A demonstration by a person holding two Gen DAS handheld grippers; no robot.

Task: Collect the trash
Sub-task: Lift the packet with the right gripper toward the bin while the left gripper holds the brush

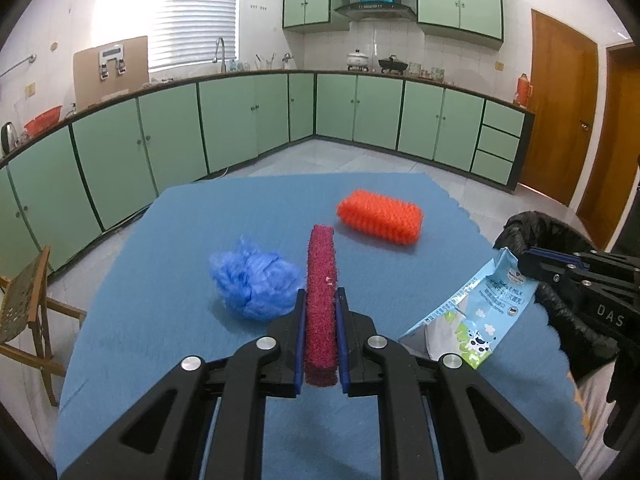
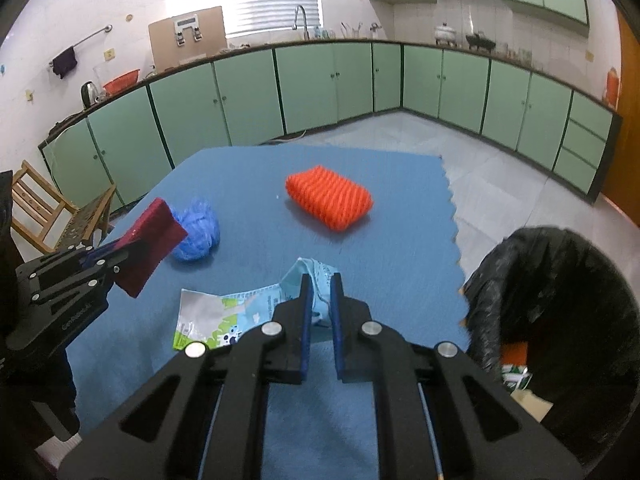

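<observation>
My left gripper (image 1: 321, 300) is shut on a dark red scouring pad (image 1: 320, 280), held edge-up above the blue mat; the pad also shows in the right wrist view (image 2: 150, 240), with the left gripper (image 2: 116, 258) at the left. My right gripper (image 2: 320, 284) is shut on a light blue milk wrapper (image 2: 240, 312), which hangs over the mat; the wrapper shows in the left wrist view (image 1: 480, 312), held by the right gripper (image 1: 524, 260). A crumpled blue plastic ball (image 1: 252, 280) (image 2: 196, 234) and an orange foam net (image 1: 380, 216) (image 2: 328, 196) lie on the mat.
A black-lined trash bin (image 2: 560, 280) stands at the mat's right edge, with some trash inside; it also shows in the left wrist view (image 1: 560, 288). The blue mat (image 1: 160, 320) covers the table. A wooden chair (image 2: 44, 208) stands at the left. Green cabinets line the walls.
</observation>
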